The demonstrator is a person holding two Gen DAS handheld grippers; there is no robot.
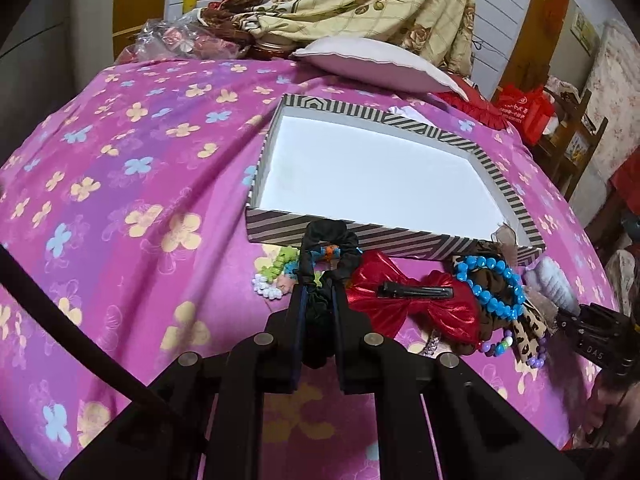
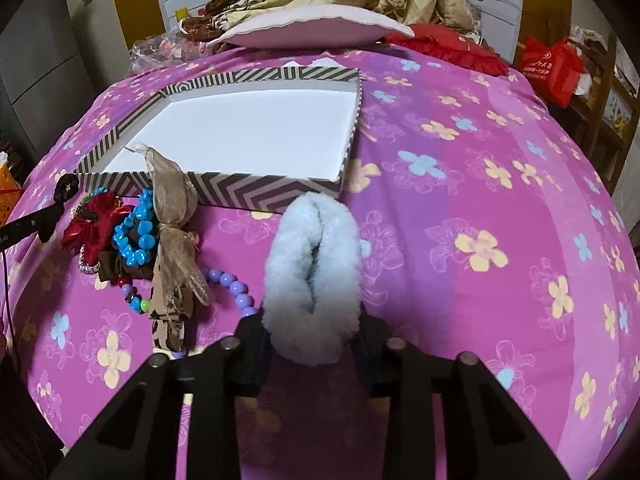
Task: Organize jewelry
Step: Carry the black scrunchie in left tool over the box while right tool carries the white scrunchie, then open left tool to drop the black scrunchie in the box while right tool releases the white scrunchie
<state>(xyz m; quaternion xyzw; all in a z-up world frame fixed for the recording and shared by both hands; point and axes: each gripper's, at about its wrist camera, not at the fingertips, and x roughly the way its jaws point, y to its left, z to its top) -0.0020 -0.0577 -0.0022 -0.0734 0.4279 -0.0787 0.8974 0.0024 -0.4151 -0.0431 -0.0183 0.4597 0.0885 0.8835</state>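
A striped box (image 1: 400, 240) with a white, empty inside lies on the pink flowered bedspread; it also shows in the right wrist view (image 2: 256, 192). My left gripper (image 1: 318, 292) is shut on a black scrunchie (image 1: 328, 252) just in front of the box's near wall. My right gripper (image 2: 314, 320) is shut on a fluffy pale-blue scrunchie (image 2: 316, 276), held in front of the box's right corner. A pile lies beside the box: a red bow clip (image 1: 416, 296), a blue bead bracelet (image 1: 492, 288), a purple bead bracelet (image 2: 236, 292), a leopard bow (image 2: 172, 304).
A pink pillow (image 1: 372, 60) and a floral quilt (image 1: 360, 0) lie behind the box. Small green and white hair ties (image 1: 276, 268) sit left of my left gripper. A red bag (image 2: 552, 68) and wooden furniture stand off the bed at the right.
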